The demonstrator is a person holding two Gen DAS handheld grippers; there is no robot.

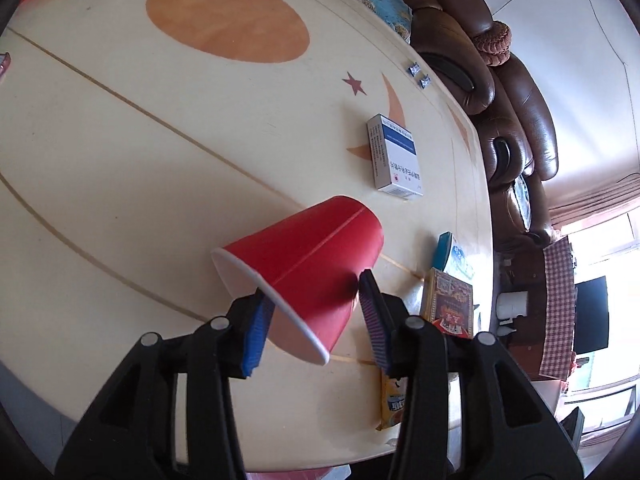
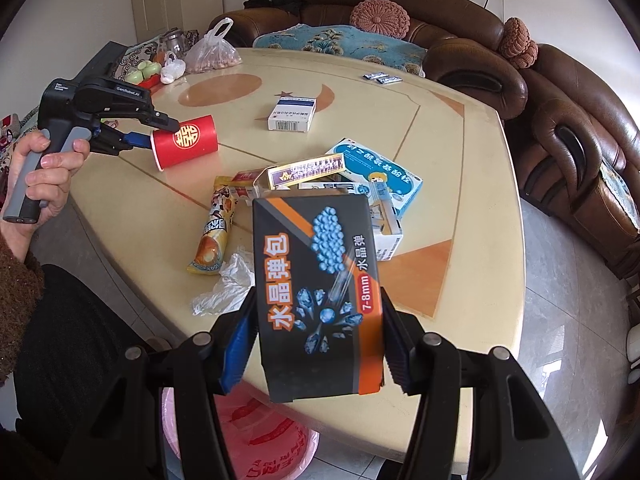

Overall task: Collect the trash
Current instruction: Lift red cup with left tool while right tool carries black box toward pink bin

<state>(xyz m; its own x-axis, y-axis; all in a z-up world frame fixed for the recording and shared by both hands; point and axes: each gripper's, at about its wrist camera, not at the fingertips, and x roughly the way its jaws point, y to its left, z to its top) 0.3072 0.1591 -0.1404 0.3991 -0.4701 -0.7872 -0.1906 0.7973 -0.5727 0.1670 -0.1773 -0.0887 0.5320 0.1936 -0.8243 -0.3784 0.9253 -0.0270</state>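
Right tongs point(image 2: 316, 344) pinching a black and orange box point(image 2: 316, 296), marked "水晶弹包" and "7-8mm", above the tabletop point(image 2: 472, 184) edge. Left tongs point(image 1: 316, 320) squeezing a red paper cup point(image 1: 308, 268) on its side, gold "囍" on it. "GenRobot.AI" printed on the left tool. Pink bin point(image 2: 248, 444) underneath.

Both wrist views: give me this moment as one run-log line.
left gripper: shut on red paper cup, lifted sideways | right gripper: shut on black box | pink bin: below table edge | trash remaining on table
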